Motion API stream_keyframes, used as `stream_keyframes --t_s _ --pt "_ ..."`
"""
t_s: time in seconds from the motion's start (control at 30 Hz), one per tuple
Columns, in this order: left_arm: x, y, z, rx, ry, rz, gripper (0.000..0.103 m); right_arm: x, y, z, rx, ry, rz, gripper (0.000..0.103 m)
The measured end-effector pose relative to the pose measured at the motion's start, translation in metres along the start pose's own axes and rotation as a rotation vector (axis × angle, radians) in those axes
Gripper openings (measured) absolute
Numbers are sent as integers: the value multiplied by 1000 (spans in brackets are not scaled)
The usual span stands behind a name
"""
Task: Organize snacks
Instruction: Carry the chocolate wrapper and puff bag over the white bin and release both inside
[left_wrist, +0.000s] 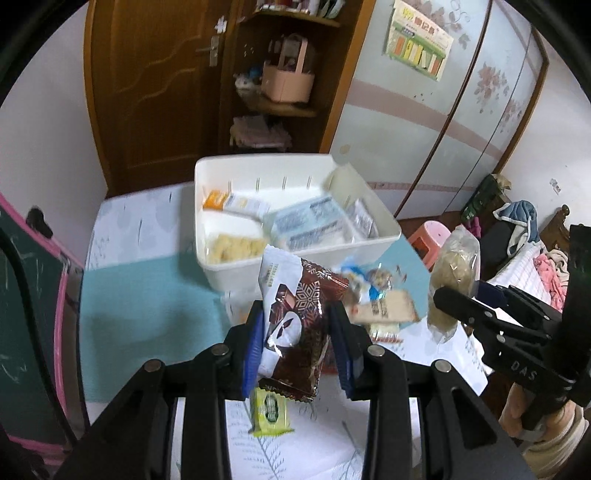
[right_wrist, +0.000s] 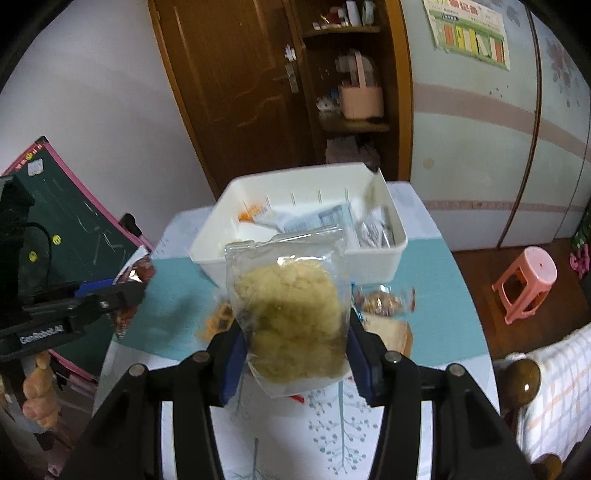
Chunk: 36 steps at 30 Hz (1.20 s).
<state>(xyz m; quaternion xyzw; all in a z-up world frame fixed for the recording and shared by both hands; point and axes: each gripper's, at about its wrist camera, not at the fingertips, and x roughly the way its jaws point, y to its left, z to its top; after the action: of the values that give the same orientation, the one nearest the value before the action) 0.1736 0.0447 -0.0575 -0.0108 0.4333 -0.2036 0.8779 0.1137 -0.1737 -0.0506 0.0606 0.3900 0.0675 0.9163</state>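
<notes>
My left gripper (left_wrist: 297, 332) is shut on a brown and white snack packet (left_wrist: 295, 317), held above the table. At the right of the left wrist view, my right gripper (left_wrist: 448, 295) shows, clamped on a clear bag of pale yellow snack (left_wrist: 454, 273). In the right wrist view that clear bag (right_wrist: 291, 306) fills the space between my right gripper's (right_wrist: 295, 347) blue pads. The left gripper (right_wrist: 136, 291) and its brown packet (right_wrist: 135, 273) appear at the left there. The white bin (left_wrist: 303, 254) (right_wrist: 369, 262) stands beyond both, holding several packets.
Loose snacks lie on the table: a green packet (left_wrist: 269, 410), a tan wafer pack (left_wrist: 388, 310) (right_wrist: 391, 332), a cookie bag (right_wrist: 384, 301) and an orange packet (right_wrist: 218, 317). A chalkboard (right_wrist: 74, 229) leans left; a pink stool (right_wrist: 524, 280) and bed (right_wrist: 554, 387) are right.
</notes>
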Motion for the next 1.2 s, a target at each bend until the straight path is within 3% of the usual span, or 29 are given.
stream_keyframes --t_s 0.23,0.6,0.83,1.2 --pt "-23 -10 48 17 -98 41 33 -22 13 54 -52 -121 7 49" --pt "-44 -20 128 38 -221 106 33 -26 18 141 -63 -204 26 50" --pt "-27 -14 161 15 -235 123 33 -5 15 183 -35 -197 18 50" --pt "33 1 173 -23 -167 139 33 49 -1 192 -1 -114 -23 50"
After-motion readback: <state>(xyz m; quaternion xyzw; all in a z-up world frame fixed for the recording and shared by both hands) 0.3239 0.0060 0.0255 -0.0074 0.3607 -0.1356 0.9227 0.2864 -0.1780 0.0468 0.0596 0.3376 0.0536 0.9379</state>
